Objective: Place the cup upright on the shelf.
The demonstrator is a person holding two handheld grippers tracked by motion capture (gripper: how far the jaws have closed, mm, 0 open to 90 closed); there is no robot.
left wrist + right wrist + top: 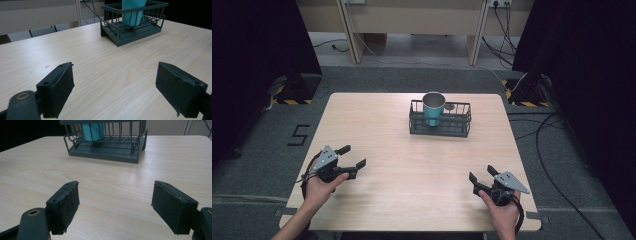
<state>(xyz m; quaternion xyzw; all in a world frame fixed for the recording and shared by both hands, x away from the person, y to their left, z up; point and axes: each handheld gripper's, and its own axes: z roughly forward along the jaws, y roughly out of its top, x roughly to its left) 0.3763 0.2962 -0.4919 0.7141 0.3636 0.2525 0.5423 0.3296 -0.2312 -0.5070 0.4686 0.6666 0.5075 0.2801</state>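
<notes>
A dark wire basket (457, 126) stands at the far middle of the light wooden table (412, 165), with a teal cup (433, 108) upright in its left part. The left gripper view has the basket (140, 27) and cup (132, 11) at its top right; the right gripper view has the basket (110, 147) and cup (93, 130) at its top. My left gripper (352, 157) rests open near the table's front left, nothing between its jaws (115, 90). Open and empty too, my right gripper (482, 174) sits at the front right (115, 207).
A small round object (449, 106) lies just behind the basket. The table stands on grey carpet with cables (557, 135) trailing at the right. A wooden desk frame (412, 25) stands beyond, and dark curtains (257, 60) flank both sides.
</notes>
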